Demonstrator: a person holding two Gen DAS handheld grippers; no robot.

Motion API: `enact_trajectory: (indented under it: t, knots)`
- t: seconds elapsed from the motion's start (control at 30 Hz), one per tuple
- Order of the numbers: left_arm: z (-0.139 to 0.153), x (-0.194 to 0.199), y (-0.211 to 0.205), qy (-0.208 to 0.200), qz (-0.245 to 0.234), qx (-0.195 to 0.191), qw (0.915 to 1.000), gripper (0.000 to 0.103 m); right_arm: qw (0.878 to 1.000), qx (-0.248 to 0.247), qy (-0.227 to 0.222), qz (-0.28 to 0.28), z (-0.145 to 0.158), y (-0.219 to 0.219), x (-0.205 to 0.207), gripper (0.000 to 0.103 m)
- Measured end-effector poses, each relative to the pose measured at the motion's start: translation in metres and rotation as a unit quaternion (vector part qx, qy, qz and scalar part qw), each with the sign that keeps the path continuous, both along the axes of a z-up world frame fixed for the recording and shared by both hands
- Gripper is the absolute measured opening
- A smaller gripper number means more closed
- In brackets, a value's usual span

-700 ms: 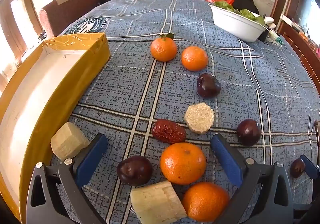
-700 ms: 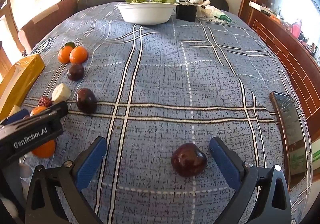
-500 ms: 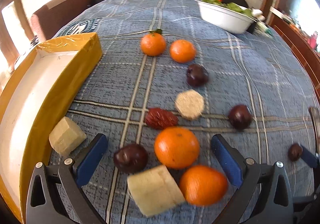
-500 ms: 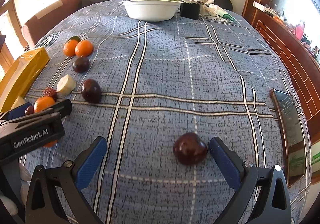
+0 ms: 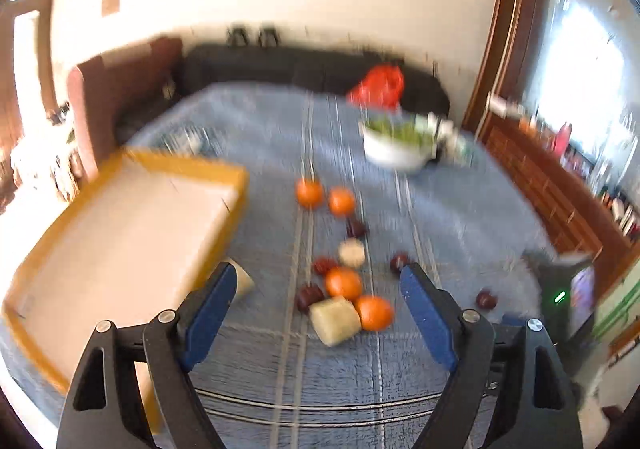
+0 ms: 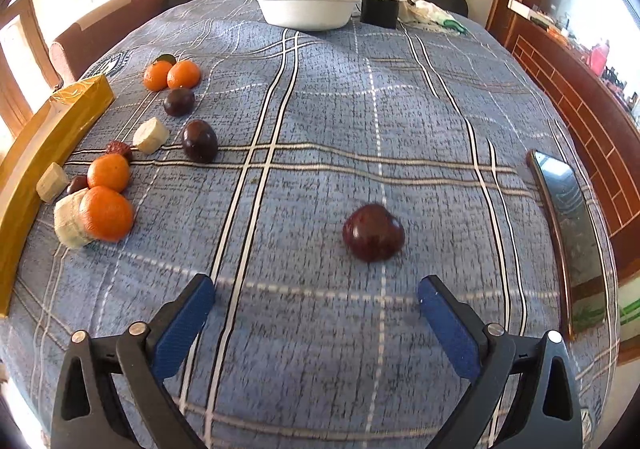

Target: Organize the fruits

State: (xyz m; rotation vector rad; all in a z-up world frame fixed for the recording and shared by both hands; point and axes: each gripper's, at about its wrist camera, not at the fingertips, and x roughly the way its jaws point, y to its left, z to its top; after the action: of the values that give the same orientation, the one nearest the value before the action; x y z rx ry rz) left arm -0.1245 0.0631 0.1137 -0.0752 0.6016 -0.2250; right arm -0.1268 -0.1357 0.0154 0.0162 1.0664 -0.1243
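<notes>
Right claw (image 6: 316,303) wide above lone plum (image 6: 373,233); phone (image 6: 570,233) rightward, oranges (image 6: 106,213) leftward.

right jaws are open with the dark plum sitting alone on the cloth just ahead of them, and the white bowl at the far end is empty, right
Not quite: the white bowl is not empty, it holds green leaves, as the right wrist view shows. The rest stands: the right gripper has its jaws open and the dark plum sits alone on the cloth just ahead.

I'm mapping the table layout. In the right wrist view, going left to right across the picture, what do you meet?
Yellow tray → lone dark plum → phone.
</notes>
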Motion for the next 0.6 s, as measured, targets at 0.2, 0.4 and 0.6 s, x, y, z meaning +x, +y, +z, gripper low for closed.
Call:
enact_trajectory:
  t: [0.2, 0.4, 0.6]
  knots:
    - [0.077, -0.034, 0.058, -0.035, 0.005, -0.08, 0.9962, 0.084, 0.997, -0.001, -0.082, -0.001, 0.059, 0.002, -0.034, 0.088]
    - [0.167, -0.071, 0.095, -0.121, 0.004, -0.08, 0.9894, 0.087, 0.972, -0.048, -0.232, 0.004, 0.197, 0.002, -0.065, 0.089]
    - [0.243, -0.07, 0.114, -0.198, 0.053, -0.044, 0.9778, 0.103, 0.937, -0.051, -0.344, 0.023, 0.331, 0.013, -0.06, 0.095]
